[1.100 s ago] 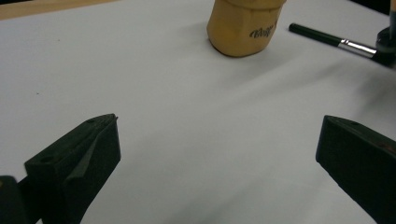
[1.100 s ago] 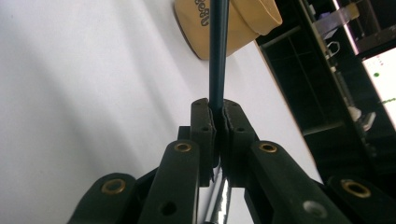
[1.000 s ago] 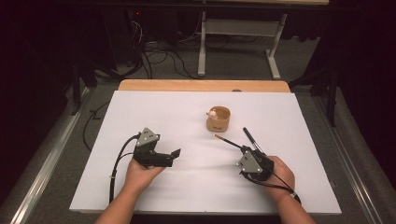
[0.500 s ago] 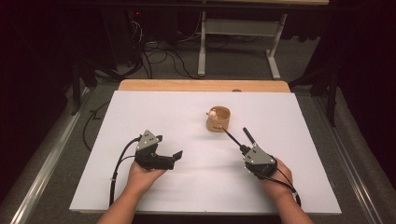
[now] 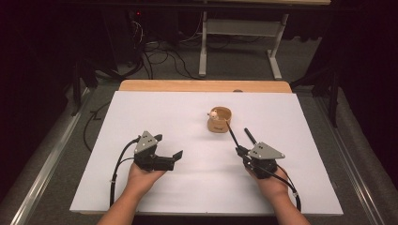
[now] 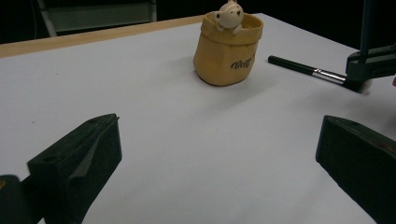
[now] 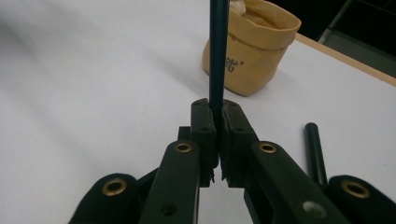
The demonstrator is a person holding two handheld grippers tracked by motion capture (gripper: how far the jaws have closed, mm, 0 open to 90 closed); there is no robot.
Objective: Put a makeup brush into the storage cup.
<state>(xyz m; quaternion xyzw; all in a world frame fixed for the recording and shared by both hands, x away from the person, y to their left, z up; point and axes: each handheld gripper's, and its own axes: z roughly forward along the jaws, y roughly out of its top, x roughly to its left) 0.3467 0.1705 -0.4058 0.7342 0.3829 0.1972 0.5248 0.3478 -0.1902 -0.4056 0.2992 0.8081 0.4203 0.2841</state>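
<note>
A tan fabric pouch (image 5: 218, 123) (image 6: 229, 51) (image 7: 252, 51) stands upright past the middle of the white table (image 5: 164, 112), with a small bear figure (image 6: 229, 14) at its rim. My right gripper (image 5: 240, 151) (image 7: 217, 109) is shut on a thin black brush (image 5: 232, 136) (image 6: 299, 66) (image 7: 217, 46). The brush's free end points at the pouch and stops just short of it. A second black stick (image 5: 250, 136) (image 7: 314, 154) lies on the table right of the held brush. My left gripper (image 5: 168, 146) (image 6: 217, 126) rests open at front left, holding nothing.
A wooden strip (image 5: 202, 86) borders the table's far edge. Behind it on the floor are cables (image 5: 159, 51) and a metal stand (image 5: 239, 37). White surface stretches between the two grippers and to the left of the pouch.
My right gripper has shifted slightly right and away from me, swinging the brush so its free end now points at the pouch. The left gripper has stayed put.
</note>
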